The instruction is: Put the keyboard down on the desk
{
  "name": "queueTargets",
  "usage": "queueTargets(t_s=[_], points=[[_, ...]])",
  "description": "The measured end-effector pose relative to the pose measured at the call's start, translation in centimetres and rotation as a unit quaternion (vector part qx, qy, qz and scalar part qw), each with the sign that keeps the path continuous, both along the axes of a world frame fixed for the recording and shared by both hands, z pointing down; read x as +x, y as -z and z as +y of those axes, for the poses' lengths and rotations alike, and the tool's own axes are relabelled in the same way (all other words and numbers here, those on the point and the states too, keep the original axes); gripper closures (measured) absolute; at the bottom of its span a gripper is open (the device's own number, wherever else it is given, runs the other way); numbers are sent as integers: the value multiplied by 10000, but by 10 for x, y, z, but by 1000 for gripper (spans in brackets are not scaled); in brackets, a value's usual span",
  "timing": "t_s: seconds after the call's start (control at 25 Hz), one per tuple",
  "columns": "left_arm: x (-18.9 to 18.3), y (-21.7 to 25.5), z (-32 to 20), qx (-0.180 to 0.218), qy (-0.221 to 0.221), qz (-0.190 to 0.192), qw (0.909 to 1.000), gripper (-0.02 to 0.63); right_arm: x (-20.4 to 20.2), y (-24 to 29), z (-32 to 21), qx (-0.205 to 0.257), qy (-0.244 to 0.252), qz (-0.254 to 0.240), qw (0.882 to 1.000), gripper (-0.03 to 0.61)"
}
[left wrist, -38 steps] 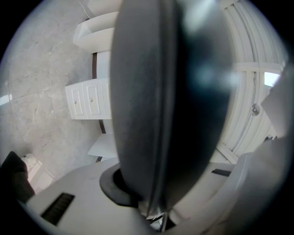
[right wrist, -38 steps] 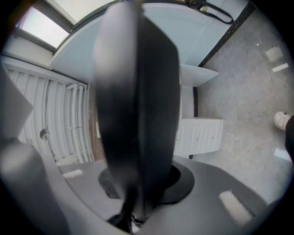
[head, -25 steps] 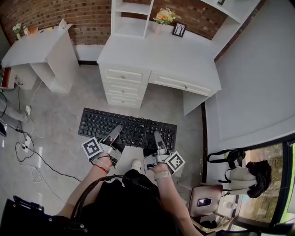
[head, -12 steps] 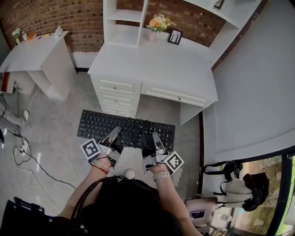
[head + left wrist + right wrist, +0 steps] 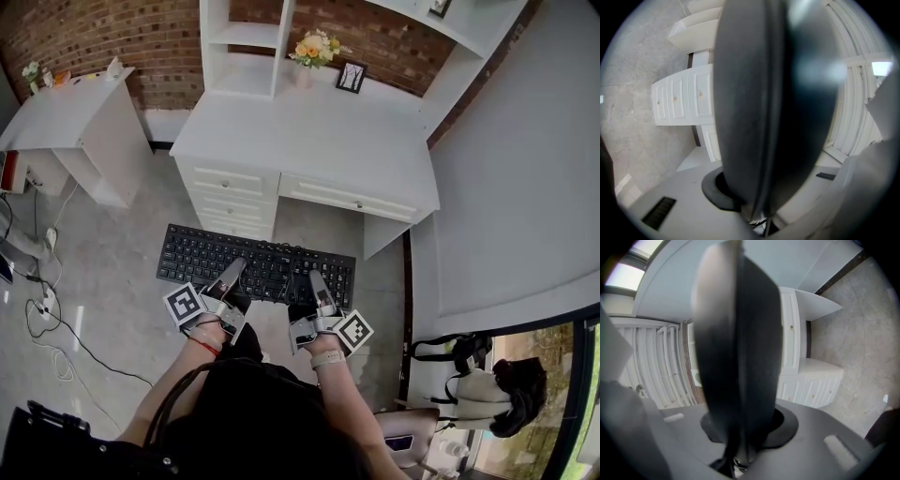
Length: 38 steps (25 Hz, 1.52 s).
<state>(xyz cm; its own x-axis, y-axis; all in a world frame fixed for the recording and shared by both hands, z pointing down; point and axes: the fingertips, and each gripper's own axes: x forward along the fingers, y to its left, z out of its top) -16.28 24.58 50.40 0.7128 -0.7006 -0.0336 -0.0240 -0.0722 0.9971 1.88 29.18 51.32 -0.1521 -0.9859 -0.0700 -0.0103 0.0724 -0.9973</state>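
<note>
Brick walling backs a white desk [image 5: 309, 141] that stands ahead of the fingers [image 5: 317, 281] and apart from them, with bare floor [image 5: 112, 253] beneath. One keyboard [image 5: 258, 266] is held level above that floor, short of the desk, with its near edge clamped at two places. The left gripper [image 5: 231, 274] is closed on it left of its middle, and the right gripper [image 5: 319, 284] is closed on it nearer its right end. In both gripper views a dark blurred slab fills the gap between the fingers. The carrying step is judged to be in hand, and the setting-down is not yet done. Next, the keyboard would need to be brought over the desk top, lowered flat, and only then released by both pairs of fingers. Counted: one keyboard, two grippers, one desk ahead plus a second desk [image 5: 66, 108] far left of the fingers, one bunch of flowers [image 5: 314, 47], one picture frame [image 5: 352, 77]
</note>
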Motion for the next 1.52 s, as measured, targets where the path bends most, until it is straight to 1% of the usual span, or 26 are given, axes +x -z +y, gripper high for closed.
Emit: queueTargets(t_s=[0.24, 0.4, 0.56, 0.8, 1.12, 1.4, 1.52], points=[[1, -8, -11, -99, 58, 12, 9999, 563, 2, -10, -12, -111, 49, -6, 9999, 508], [9, -14, -29, -140, 40, -8, 9999, 563, 10, -14, -29, -152, 28, -12, 9999, 508], [24, -13, -58, -130, -39, -2, 9999, 563, 23, -11, -56, -137, -45, -54, 9999, 508], [45, -12, -108, -172, -96, 57, 9998, 563, 44, -10, -104, -133, -79, 23, 9999, 508], [60, -16, -162, -320, -184, 20, 9993, 563, 57, -14, -155, -318, -170, -43, 9993, 508], [72, -24, -207, -529, -267, -2, 9982, 563, 69, -20, -197, -428, -245, -41, 9988, 508], [78, -26, -230, -522, -316, -2, 9981, 563, 74, -22, -218, -452, -300, -32, 9985, 508]])
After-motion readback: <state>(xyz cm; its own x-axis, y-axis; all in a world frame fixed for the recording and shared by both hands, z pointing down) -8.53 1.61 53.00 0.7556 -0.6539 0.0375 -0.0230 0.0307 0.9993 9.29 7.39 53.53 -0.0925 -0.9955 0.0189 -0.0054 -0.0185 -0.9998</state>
